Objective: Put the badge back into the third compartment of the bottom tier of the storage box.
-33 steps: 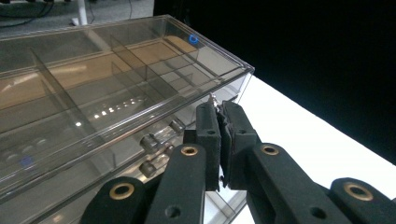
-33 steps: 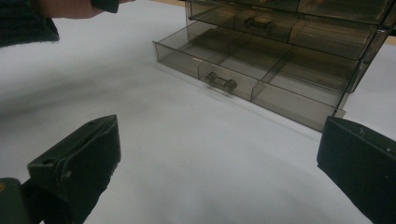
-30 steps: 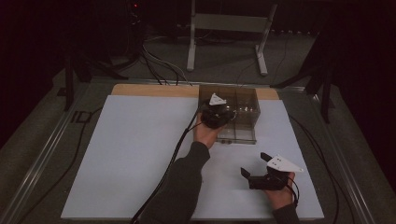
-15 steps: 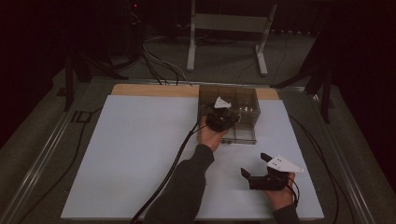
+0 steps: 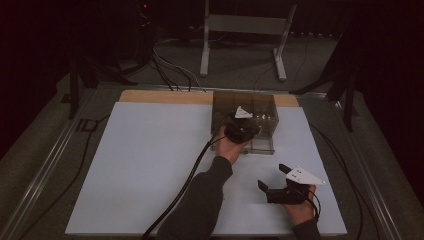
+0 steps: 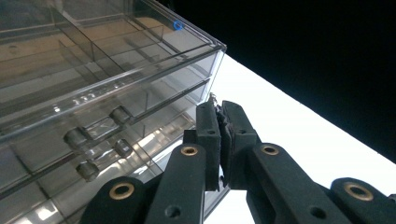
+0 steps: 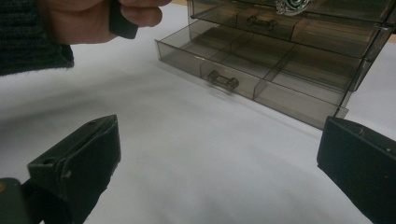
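Inspector: High view: your left gripper (image 5: 242,125) sits at the clear drawer cabinet (image 5: 265,105), mid-table.

Operator: Left gripper view?

Inspector: Jaws pressed together; whether they hold anything, I cannot tell.

Operator: Right?

Inspector: Right gripper (image 7: 224,172) gapes wide. Bottom drawer (image 7: 261,79) stands out; likely light, slick, brittle. Take its handle (image 7: 223,80).

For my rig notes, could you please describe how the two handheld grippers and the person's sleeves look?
Both grippers, left and right, are black, each topped by a pale three-cornered plate. A black cable trails from the left one. The left claw's links carry brass-coloured rivets. The sleeve is dark knit.
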`<state>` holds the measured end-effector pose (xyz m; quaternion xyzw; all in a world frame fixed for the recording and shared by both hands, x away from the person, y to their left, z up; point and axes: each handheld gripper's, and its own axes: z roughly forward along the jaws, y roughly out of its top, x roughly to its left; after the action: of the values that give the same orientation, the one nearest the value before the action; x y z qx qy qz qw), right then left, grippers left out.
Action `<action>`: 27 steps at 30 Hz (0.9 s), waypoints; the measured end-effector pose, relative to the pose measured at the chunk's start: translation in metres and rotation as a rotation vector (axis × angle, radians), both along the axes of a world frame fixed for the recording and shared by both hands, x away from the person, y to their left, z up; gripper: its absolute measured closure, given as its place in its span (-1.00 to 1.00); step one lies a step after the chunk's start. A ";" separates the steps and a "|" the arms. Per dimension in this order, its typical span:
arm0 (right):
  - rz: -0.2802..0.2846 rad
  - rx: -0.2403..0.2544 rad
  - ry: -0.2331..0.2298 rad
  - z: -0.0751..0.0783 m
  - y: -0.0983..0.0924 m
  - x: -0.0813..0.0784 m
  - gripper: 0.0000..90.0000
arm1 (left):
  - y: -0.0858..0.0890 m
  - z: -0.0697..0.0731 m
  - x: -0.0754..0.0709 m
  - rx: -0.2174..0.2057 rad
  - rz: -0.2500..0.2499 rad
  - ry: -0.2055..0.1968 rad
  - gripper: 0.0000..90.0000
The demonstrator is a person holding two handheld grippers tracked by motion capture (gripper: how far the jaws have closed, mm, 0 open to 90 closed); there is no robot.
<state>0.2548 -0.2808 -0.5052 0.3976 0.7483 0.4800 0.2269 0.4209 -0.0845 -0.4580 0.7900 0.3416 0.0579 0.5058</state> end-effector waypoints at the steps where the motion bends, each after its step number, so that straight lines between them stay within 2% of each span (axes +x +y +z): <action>1: -0.001 0.002 -0.002 0.000 0.000 0.000 -1.00 | -0.001 -0.001 0.000 -0.002 0.000 0.002 0.95; 12: -0.005 0.005 -0.010 0.001 -0.001 -0.001 -1.00 | -0.012 -0.008 -0.003 0.024 -0.017 0.011 0.95; 21: -0.006 0.004 -0.012 0.001 -0.001 -0.001 -1.00 | -0.021 -0.020 -0.005 0.057 -0.033 0.047 0.96; 24: -0.006 0.004 -0.012 0.001 -0.001 -0.001 -1.00 | -0.024 -0.022 -0.006 0.071 -0.045 0.048 0.98; 27: -0.005 0.004 -0.013 0.001 -0.001 -0.001 -1.00 | -0.026 -0.025 -0.006 0.069 -0.048 0.055 0.98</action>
<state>0.2536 -0.2817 -0.5038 0.3970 0.7449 0.4834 0.2320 0.4153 -0.1107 -0.4832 0.8163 0.3340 0.0357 0.4699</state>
